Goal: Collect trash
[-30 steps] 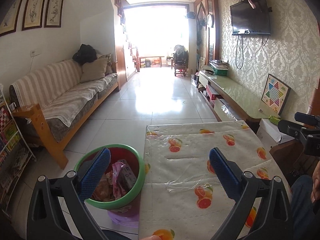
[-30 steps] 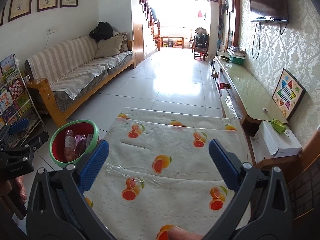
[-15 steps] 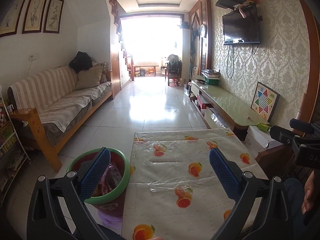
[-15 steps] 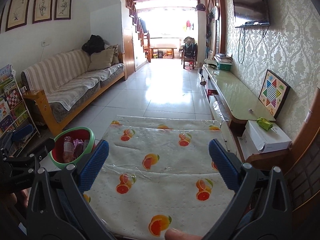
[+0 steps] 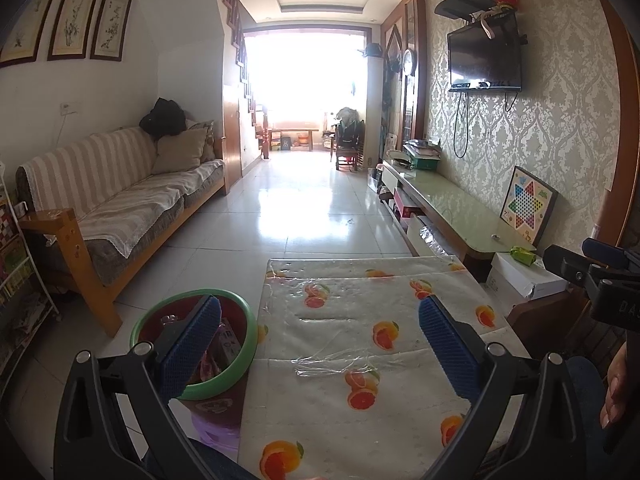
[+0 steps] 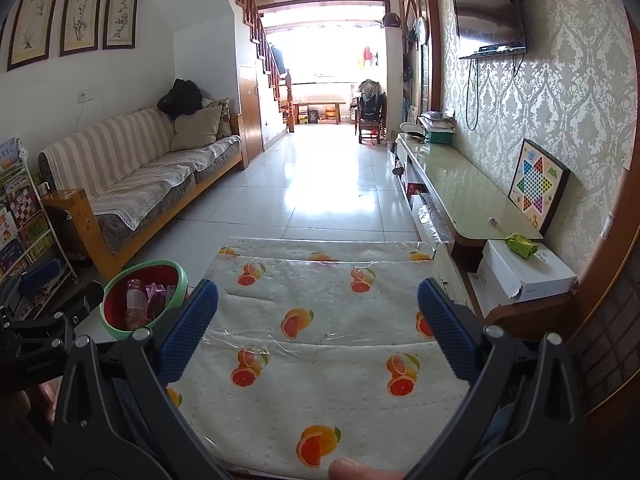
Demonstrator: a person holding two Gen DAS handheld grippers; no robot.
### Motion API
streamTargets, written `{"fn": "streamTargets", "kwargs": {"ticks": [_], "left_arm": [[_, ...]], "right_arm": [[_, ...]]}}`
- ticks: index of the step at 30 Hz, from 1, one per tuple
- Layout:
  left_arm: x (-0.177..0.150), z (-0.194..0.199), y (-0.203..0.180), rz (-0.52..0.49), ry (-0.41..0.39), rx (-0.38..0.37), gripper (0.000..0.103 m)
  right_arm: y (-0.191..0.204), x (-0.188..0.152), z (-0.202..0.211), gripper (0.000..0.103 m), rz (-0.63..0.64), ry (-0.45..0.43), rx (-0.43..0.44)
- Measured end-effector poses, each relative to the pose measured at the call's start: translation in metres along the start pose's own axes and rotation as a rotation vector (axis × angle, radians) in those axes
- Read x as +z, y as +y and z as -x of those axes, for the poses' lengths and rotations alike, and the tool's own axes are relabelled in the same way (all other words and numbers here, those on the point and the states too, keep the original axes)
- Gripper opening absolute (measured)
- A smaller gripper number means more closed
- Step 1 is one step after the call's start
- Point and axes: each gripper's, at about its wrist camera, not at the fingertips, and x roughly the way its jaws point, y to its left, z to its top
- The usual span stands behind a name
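**Table bare, bin already loaded**

Both tools hang above the fruit-print tablecloth (image 6: 320, 344), and each is spread wide with nothing between its blue pads: the left gripper (image 5: 320, 344) low in its frame, the right gripper (image 6: 318, 328) likewise. The trash sits in the green-rimmed bin (image 5: 240, 360) at lower left of the left view, a bottle (image 6: 135, 304) and wrappers (image 6: 156, 300) showing inside it. I see nothing loose on the cloth (a green packet (image 6: 520, 245) rests on the white box (image 6: 524, 276) at right; whether it is trash I cannot tell). Best to scan slowly, keeping the jaws spread, before reaching anywhere.
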Motion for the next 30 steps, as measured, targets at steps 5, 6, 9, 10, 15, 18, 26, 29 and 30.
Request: {"fn": "streamTargets", "kwargs": {"ticks": [5, 6, 9, 10, 15, 18, 26, 29, 30], "left_arm": [[-0.0016, -0.0013, -0.0036, -0.004, 0.003, -0.006, 0.095], [-0.0008, -0.0015, -0.0044, -0.002, 0.003, -0.006, 0.095], [-0.0013, -0.0011, -0.0033, 0.000, 0.002, -0.009, 0.095], [-0.0013, -0.0011, -0.0034, 0.000, 0.003, -0.010, 0.095], [-0.0007, -0.0012, -0.0045, 0.001, 0.001, -0.010, 0.095], [-0.0001, -0.0010, -0.0049, 0.000, -0.002, -0.011, 0.095], [-0.0005, 0.0008, -0.0032, 0.014, -0.014, -0.034, 0.095], [0.0006, 0.0054, -0.0037, 0.011, -0.042, -0.003, 0.095], [0.0014, 0.0055, -0.0039, 0.012, -0.044, -0.006, 0.095]], "right_arm": [[0.0011, -0.0003, 0.0033, 0.098, 0.004, -0.007, -0.003], [0.0011, -0.0001, 0.0035, 0.098, 0.004, -0.008, -0.002], [0.0005, -0.0001, 0.0035, 0.098, 0.002, -0.006, -0.002], [-0.0001, -0.0002, 0.0035, 0.098, 0.002, -0.005, -0.001], [-0.0008, -0.0006, 0.0032, 0.098, 0.000, -0.001, -0.003], [-0.0010, -0.0006, 0.0031, 0.098, 0.000, -0.002, -0.002], [-0.0003, 0.0007, 0.0022, 0.098, 0.004, 0.001, 0.001], [0.0010, 0.0003, 0.0009, 0.098, 0.005, 0.004, 0.001], [0.0010, 0.0003, 0.0007, 0.098, 0.005, 0.005, 0.001]]}}
